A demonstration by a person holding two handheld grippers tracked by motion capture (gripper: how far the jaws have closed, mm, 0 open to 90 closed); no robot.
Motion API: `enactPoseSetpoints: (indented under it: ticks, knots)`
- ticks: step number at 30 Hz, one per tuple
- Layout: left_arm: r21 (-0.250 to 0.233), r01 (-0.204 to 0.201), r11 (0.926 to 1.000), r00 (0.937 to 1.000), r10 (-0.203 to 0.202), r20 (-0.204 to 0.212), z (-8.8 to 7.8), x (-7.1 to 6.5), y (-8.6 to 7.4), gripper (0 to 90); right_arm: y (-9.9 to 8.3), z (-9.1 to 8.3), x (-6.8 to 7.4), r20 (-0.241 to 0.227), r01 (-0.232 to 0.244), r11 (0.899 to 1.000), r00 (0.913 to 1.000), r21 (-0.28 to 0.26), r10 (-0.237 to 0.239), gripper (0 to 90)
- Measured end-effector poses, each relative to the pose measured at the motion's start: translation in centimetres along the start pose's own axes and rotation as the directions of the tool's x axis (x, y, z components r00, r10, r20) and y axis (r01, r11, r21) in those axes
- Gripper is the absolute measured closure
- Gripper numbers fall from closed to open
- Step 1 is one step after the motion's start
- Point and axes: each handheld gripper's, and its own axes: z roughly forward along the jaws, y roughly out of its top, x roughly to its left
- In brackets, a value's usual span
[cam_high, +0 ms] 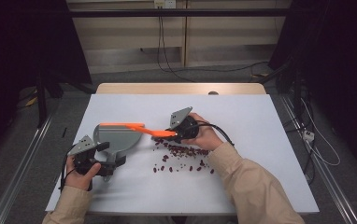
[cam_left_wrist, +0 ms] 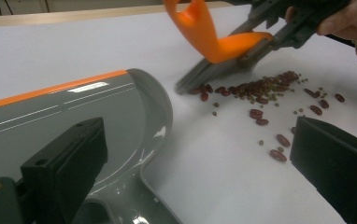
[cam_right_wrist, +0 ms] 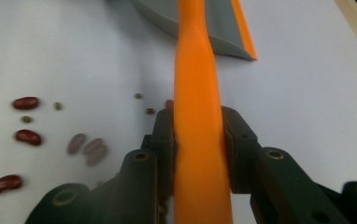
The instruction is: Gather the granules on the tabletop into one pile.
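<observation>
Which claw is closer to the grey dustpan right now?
Left. The left claw sits at the grey dustpan's handle, seemingly gripping it; the right claw holds the orange brush by the beans, off the pan's far side.

I wore beige sleeves [cam_high: 253, 179]. My left gripper [cam_high: 103, 169] and right gripper [cam_high: 175, 135] were black, each topped by a grey three-cornered plate dotted with screws, trailing black cables; brass-ringed holes marked my blocky black jaws.

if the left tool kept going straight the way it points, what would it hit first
Most likely the grey dustpan: the left tool looks over its handle end into the pan. Beyond that lie the spilled beans and the orange brush, though depth is hard to judge.
</observation>
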Motion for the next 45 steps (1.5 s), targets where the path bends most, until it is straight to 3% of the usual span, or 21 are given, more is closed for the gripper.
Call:
enactPoseSetpoints:
  ticks: [6,19,23,26,32,36,39,41,45]
  knots:
    - [-0.001,-0.001,1.0000,1.0000,0.001,-0.001,0.0,0.0,0.0,4.0,-0.2,-0.7,1.5,-0.033,0.029,1.000,0.9990,-0.001,-0.029,70.6]
    - [0.004,-0.009,1.0000,1.0000,0.009,-0.001,-0.1,-0.1,0.0,4.0,-0.3,-1.6,3.0,-0.054,0.021,1.000,0.9983,-0.013,-0.022,70.8]
    - [0.003,-0.009,1.0000,1.0000,0.009,0.000,-0.2,-0.1,0.0,4.0,-0.3,-1.9,3.1,-0.045,0.013,1.000,0.9989,-0.024,-0.014,71.0]
    - [0.001,-0.009,1.0000,1.0000,0.009,0.002,-0.1,-0.1,0.0,4.0,0.0,-2.6,2.3,-0.007,-0.010,0.997,0.9999,-0.075,0.009,71.0]
    - [0.001,-0.009,1.0000,1.0000,0.009,0.004,0.0,-0.1,0.0,4.0,0.3,-1.2,1.1,0.047,-0.009,0.999,0.9988,-0.037,0.011,71.0]
    - [0.002,-0.010,1.0000,0.9999,0.010,0.003,-0.1,0.0,0.0,4.0,-0.1,-0.4,1.3,0.010,-0.032,0.998,0.9994,-0.046,0.032,71.0]
    - [0.002,-0.007,1.0000,1.0000,0.007,0.003,-0.1,-0.1,-0.1,4.0,0.0,-0.6,2.0,-0.010,-0.002,1.000,0.9999,-0.029,0.002,70.9]
    - [0.001,-0.011,0.9999,0.9999,0.011,0.004,-0.2,-0.1,0.0,4.0,0.0,-0.9,2.4,-0.033,-0.016,0.999,0.9994,-0.042,0.014,70.9]
    - [0.000,-0.010,0.9999,0.9999,0.010,0.003,-0.1,-0.1,0.0,4.0,0.0,-1.3,3.1,-0.023,-0.011,0.999,0.9997,-0.051,0.010,71.0]
